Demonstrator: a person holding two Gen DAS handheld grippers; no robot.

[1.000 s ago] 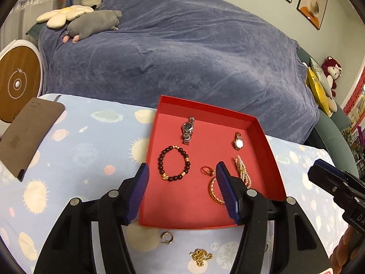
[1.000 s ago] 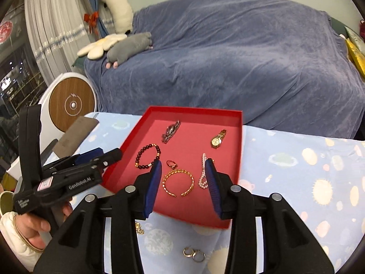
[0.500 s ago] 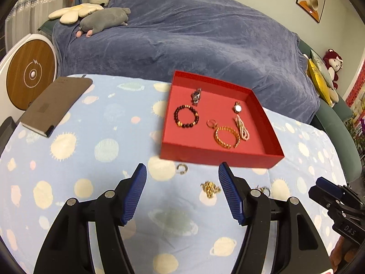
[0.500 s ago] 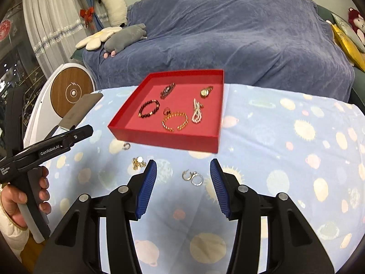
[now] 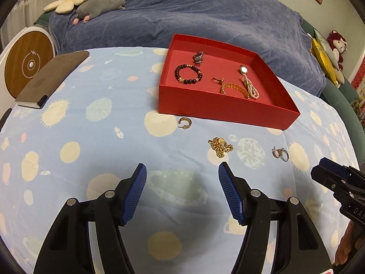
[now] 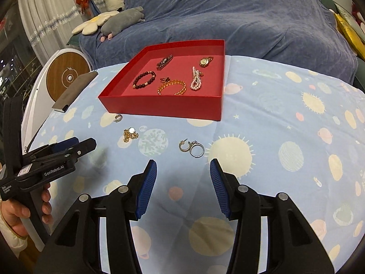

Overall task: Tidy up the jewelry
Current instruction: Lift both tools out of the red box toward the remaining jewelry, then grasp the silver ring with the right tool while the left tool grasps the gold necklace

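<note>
A red tray (image 5: 219, 114) (image 6: 159, 109) on the planet-print cloth holds a dark bead bracelet (image 5: 188, 75), two watches, a small ring, a gold bangle (image 6: 171, 87) and a pearl strand (image 6: 196, 81). On the cloth in front of it lie a hoop earring (image 5: 184, 123), a gold chain (image 5: 220, 146) (image 6: 130, 134), and an earring with a silver ring (image 5: 280, 154) (image 6: 191, 148). My left gripper (image 5: 182, 194) is open and empty, short of the chain. My right gripper (image 6: 183, 188) is open and empty, just short of the ring pair.
A brown notebook (image 5: 52, 77) lies at the cloth's left edge beside a round wooden-faced device (image 5: 27, 65). A blue-covered sofa (image 5: 194, 16) with plush toys stands behind the table. The right gripper shows at the right edge of the left wrist view (image 5: 342, 191).
Both grippers have pulled back from over the tray toward the near side of the table. The loose jewelry in front of the tray has come into view. Both stay open.
</note>
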